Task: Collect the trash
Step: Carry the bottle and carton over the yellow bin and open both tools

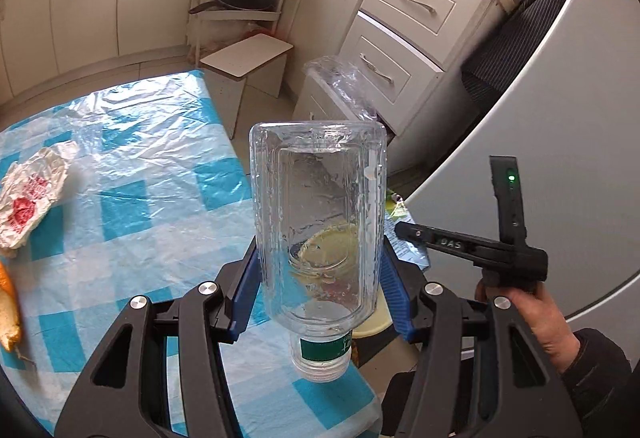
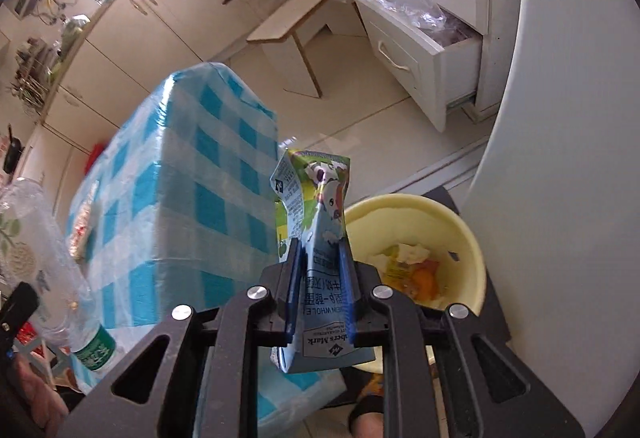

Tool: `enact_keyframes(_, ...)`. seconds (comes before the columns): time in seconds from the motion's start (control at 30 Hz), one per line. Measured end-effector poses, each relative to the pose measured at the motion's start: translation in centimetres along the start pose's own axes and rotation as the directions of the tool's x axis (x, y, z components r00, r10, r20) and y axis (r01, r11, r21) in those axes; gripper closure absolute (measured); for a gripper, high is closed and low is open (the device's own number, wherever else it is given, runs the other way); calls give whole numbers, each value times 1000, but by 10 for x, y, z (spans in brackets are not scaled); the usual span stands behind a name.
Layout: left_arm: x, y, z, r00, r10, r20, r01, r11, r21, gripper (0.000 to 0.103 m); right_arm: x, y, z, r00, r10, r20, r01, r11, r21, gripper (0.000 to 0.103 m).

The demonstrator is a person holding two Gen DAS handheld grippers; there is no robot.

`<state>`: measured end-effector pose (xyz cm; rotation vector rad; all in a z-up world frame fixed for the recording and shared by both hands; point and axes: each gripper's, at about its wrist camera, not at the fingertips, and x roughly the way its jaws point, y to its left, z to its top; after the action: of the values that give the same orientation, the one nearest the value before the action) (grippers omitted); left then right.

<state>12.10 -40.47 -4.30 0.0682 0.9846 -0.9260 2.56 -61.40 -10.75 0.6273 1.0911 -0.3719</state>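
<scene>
My left gripper [image 1: 320,274] is shut on a clear plastic bottle [image 1: 320,222] with a green label, held neck down over the table's right edge. The bottle also shows at the far left of the right wrist view [image 2: 44,250]. My right gripper [image 2: 320,278] is shut on a crushed milk carton [image 2: 316,234] and holds it just left of and above a yellow bin [image 2: 472,250] with peel and scraps inside. A crumpled white-and-red wrapper [image 1: 32,198] and an orange peel [image 1: 8,306] lie on the table at the left.
The table [image 1: 152,206] carries a blue-and-white checked plastic cover. A white fridge [image 2: 568,158] stands right of the bin. An open drawer [image 2: 420,38] with clear plastic in it, a small stool [image 1: 248,58] and cabinets lie beyond. The right hand's device [image 1: 496,238] is near the bottle.
</scene>
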Motion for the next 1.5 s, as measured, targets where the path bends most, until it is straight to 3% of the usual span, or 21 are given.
enact_keyframes(0.1, 19, -11, -1, 1000, -7, -21, 7, 1000, -3, 51, 10, -24, 7, 998, -46, -35, 47, 999, 16, 80)
enact_keyframes(0.17, 33, -17, -3, 999, -13, -33, 13, 1000, -8, 51, 4, -38, 8, 1000, -18, -13, 19, 997, 72, 76)
enact_keyframes(0.3, 62, -29, -7, 998, -13, -65, 12, 1000, -23, 51, -28, -44, 15, 990, 45, 130, -60, 992, 113, 67)
enact_keyframes(0.43, 93, -40, -9, 995, -18, -96, 14, 999, -40, 51, -73, -39, 21, 937, 94, 335, -135, 986, 100, 52)
enact_keyframes(0.57, 128, -56, -7, 992, -12, -124, 7, 999, -41, 50, -99, -35, 23, 885, 119, 450, -165, 984, 66, 50)
enact_keyframes(0.73, 164, -75, -6, 984, 40, -174, -39, 999, 6, 50, -96, -32, 27, 881, 150, 448, -195, 979, 54, 50)
enact_keyframes(0.97, 164, -88, -14, 982, 96, -163, -82, 992, 94, 49, -100, -31, 30, 869, 178, 462, -225, 973, 49, 49)
enact_keyframes(1.33, 130, -82, -15, 985, 147, -94, -133, 981, 144, 48, -95, -17, 33, 875, 178, 450, -215, 976, 31, 45)
enact_keyframes(1.5, 85, -51, -23, 976, 218, -17, -212, 964, 158, 45, -88, 3, 36, 883, 186, 430, -205, 979, -2, 43)
